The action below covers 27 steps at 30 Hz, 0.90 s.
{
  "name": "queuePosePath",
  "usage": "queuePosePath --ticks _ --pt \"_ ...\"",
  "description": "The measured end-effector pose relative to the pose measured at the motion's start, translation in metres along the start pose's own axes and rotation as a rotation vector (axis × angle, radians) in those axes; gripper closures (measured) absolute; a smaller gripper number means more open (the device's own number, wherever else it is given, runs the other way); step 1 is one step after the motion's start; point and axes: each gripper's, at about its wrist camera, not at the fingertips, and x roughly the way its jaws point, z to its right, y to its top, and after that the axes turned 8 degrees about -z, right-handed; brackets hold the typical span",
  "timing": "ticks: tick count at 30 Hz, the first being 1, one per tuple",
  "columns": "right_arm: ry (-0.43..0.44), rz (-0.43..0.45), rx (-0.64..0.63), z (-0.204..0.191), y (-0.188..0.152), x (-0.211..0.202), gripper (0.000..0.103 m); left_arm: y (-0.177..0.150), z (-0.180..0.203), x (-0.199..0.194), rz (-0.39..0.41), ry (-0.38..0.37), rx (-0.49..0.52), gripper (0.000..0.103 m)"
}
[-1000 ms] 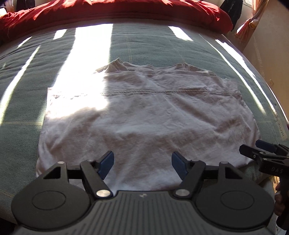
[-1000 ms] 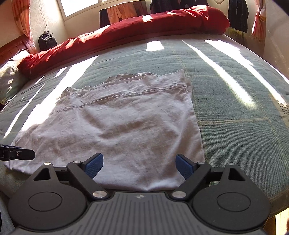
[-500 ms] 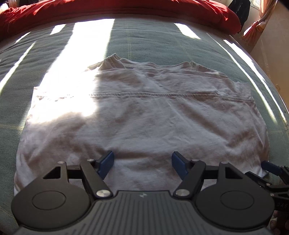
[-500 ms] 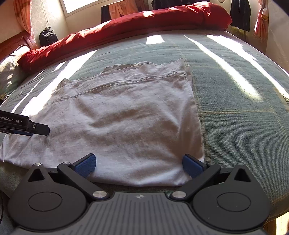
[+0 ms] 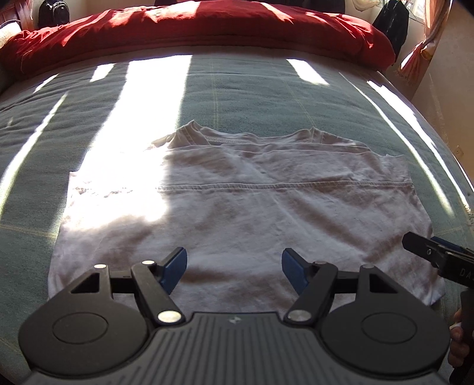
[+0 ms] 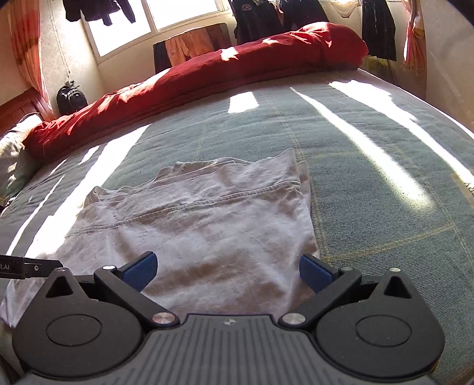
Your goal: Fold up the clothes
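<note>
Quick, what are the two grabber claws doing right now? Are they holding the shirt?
Left gripper: open, holding nothing, over the near hem of the white T-shirt.
Right gripper: wide open, holding nothing, over the shirt's near right corner.

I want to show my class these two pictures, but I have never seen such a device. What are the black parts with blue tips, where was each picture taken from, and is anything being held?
No robot here: a person carries a hand-held gripper in each hand, each with its own camera looking along two blue-tipped fingers. One picture looks out from the left hand-held gripper, the other from the right hand-held gripper. Each also catches the other at its edge. A pale T-shirt, partly folded, lies flat on the grey-green bed cover, with a red duvet bunched along the far side. Both sets of fingers stand apart above the shirt's near edge. Nothing is held.
</note>
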Motion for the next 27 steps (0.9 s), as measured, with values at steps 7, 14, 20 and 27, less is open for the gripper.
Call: queuePosePath --ticks 7,14,20,27 --pt "-0.021 0.013 0.024 0.006 -0.011 -0.022 0.0 0.0 0.004 0.025 -0.05 -0.016 -0.019 0.03" --pt "-0.039 0.021 0.025 0.0 -0.015 -0.037 0.0 0.0 -0.001 0.008 -0.006 -0.062 -0.054 0.028" --pt "-0.042 0.041 0.001 -0.018 -0.013 -0.051 0.0 -0.012 -0.034 0.017 -0.054 -0.085 -0.153 0.027" --pt "-0.059 0.056 -0.034 -0.042 -0.015 -0.071 0.0 -0.014 -0.073 -0.007 0.019 -0.151 -0.25 0.027"
